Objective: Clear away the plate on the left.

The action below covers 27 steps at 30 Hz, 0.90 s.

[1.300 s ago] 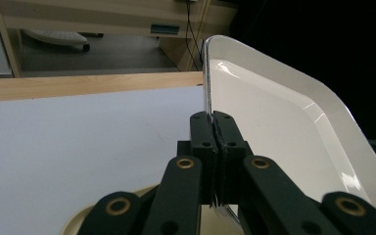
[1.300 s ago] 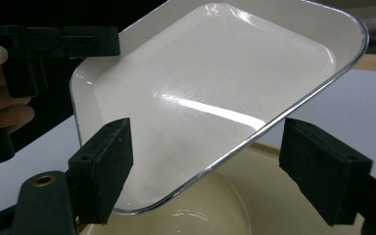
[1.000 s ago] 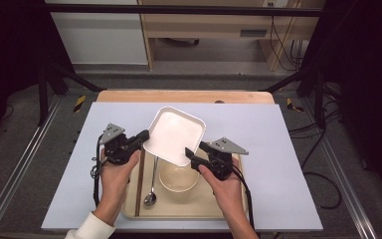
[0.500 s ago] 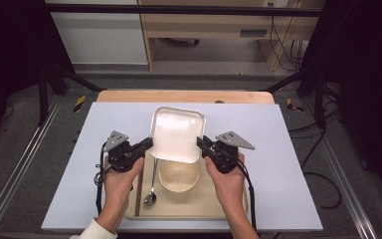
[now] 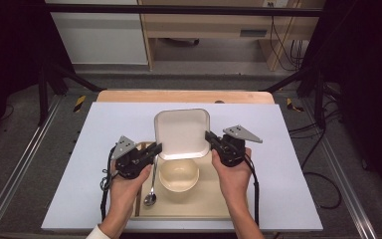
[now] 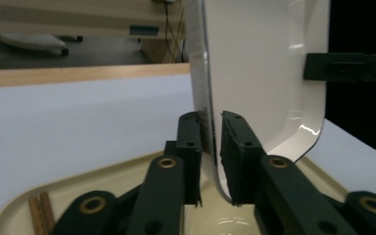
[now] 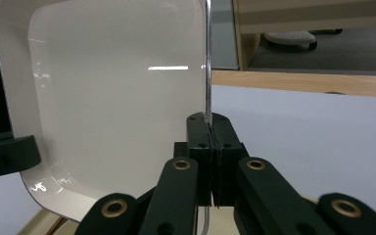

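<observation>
A white square plate (image 5: 181, 133) hangs above the far end of a beige tray (image 5: 214, 199). My right gripper (image 5: 210, 137) is shut on the plate's right rim; in the right gripper view its jaws (image 7: 209, 122) pinch the thin edge of the plate (image 7: 112, 93). My left gripper (image 5: 156, 148) is at the plate's left rim. Its jaws (image 6: 210, 127) have just been opening and now straddle the plate's (image 6: 259, 63) edge with a gap, not pressing on it.
On the tray, below the plate, sit a beige bowl (image 5: 179, 174) and a metal spoon (image 5: 150, 196). Brown chopsticks (image 6: 40, 208) lie in the tray's corner. The tray rests on a white sheet (image 5: 288, 164) over a wooden table (image 5: 184, 96). Black stand legs flank the table.
The plate turned from tilted to square and shifted slightly right. The right gripper closed on its right rim. The left gripper's jaws eased apart at the left rim.
</observation>
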Each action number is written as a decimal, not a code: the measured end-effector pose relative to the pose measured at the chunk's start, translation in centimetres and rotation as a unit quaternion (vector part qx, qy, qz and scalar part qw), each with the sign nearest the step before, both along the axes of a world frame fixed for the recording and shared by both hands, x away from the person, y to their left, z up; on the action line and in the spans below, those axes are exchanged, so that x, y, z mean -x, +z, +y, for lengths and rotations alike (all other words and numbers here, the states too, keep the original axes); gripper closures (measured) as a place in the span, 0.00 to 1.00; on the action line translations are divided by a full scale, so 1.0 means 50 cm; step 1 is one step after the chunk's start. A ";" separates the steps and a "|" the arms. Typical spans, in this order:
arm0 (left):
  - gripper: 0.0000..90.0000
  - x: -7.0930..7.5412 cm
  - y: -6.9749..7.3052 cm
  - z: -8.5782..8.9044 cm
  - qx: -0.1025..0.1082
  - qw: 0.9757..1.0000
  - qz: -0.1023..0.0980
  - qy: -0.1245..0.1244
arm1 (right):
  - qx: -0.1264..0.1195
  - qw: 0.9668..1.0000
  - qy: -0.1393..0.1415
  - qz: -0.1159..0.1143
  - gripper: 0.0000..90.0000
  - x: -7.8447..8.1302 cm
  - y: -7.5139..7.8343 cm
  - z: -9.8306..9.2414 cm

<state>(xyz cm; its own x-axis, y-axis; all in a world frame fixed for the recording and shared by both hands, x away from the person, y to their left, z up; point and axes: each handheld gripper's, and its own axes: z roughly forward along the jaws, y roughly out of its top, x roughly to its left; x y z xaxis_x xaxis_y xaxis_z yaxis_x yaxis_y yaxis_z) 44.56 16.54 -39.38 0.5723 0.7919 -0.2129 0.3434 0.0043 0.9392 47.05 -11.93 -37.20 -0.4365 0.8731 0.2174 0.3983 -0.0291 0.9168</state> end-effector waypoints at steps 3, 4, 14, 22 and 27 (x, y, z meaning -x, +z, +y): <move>0.72 0.009 0.007 -0.007 0.008 1.000 -0.019 0.000 | 0.002 1.000 0.002 0.008 0.99 -0.007 0.006 -0.012; 0.68 0.013 0.009 -0.008 0.005 1.000 -0.029 0.004 | 0.002 1.000 0.002 0.011 0.99 -0.009 0.009 -0.017; 0.34 0.026 0.011 0.044 -0.073 0.992 -0.098 0.043 | 0.004 0.998 -0.008 0.067 0.99 -0.014 0.035 -0.128; 0.30 0.021 -0.025 0.127 -0.078 0.989 -0.085 0.092 | 0.016 0.991 -0.013 0.131 0.99 -0.004 0.013 -0.217; 0.30 0.030 -0.040 0.180 -0.104 0.982 -0.093 0.124 | 0.030 0.983 -0.009 0.180 0.99 0.004 -0.011 -0.241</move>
<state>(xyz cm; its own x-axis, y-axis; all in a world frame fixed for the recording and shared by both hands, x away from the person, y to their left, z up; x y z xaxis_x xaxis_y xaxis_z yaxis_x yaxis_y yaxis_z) 43.08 25.54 -41.35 0.3699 0.9273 0.0579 0.1785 -0.1321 0.9750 46.84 -23.99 -37.76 -0.3249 0.8962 0.3023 0.6968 0.0106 0.7172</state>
